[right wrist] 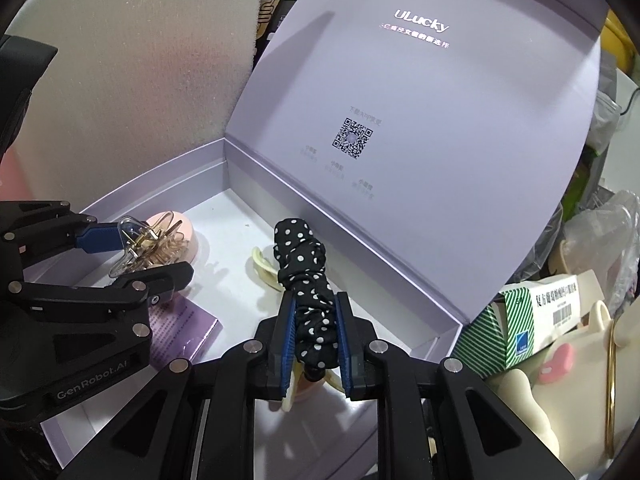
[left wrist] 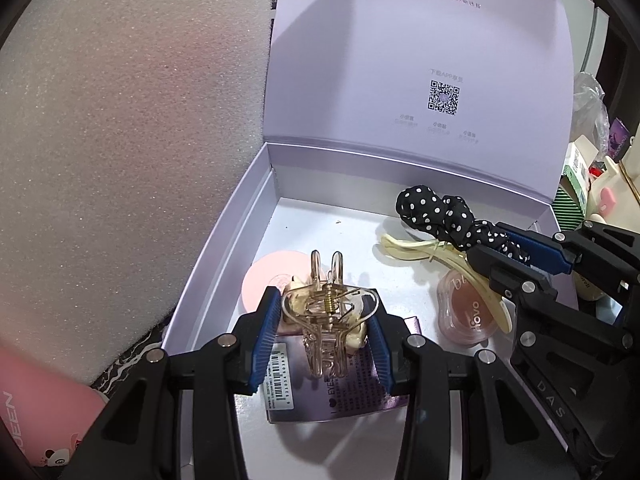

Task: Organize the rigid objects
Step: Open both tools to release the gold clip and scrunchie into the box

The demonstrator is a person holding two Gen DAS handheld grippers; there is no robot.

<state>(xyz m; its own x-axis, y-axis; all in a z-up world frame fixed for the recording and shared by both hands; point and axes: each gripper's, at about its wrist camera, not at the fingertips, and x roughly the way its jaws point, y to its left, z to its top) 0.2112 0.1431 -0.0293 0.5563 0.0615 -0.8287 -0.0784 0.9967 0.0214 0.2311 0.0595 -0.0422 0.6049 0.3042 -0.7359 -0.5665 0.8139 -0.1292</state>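
Observation:
An open lavender box (left wrist: pixel 224 248) (right wrist: pixel 160 176) holds the items. My left gripper (left wrist: pixel 324 320) (right wrist: pixel 132 258) is shut on a clear amber claw hair clip (left wrist: pixel 326 320) (right wrist: pixel 144 248) above the box floor. My right gripper (right wrist: pixel 316 332) (left wrist: pixel 520 254) is shut on a black polka-dot hair tie (right wrist: pixel 306 280) (left wrist: pixel 444 212) over the box's right part. A cream hair clip (left wrist: pixel 424 250) (right wrist: pixel 262 266) lies under the hair tie. A pink round compact (left wrist: pixel 272 276) (right wrist: pixel 188 236) sits behind the claw clip.
A purple booklet with a barcode (left wrist: pixel 340 388) (right wrist: pixel 188 324) and a blush pot (left wrist: pixel 468 308) lie on the box floor. The box lid (left wrist: pixel 420 60) (right wrist: pixel 420 128) stands upright at the back. White foam (left wrist: pixel 120 140) is on the left. A green striped carton (right wrist: pixel 520 320) sits right.

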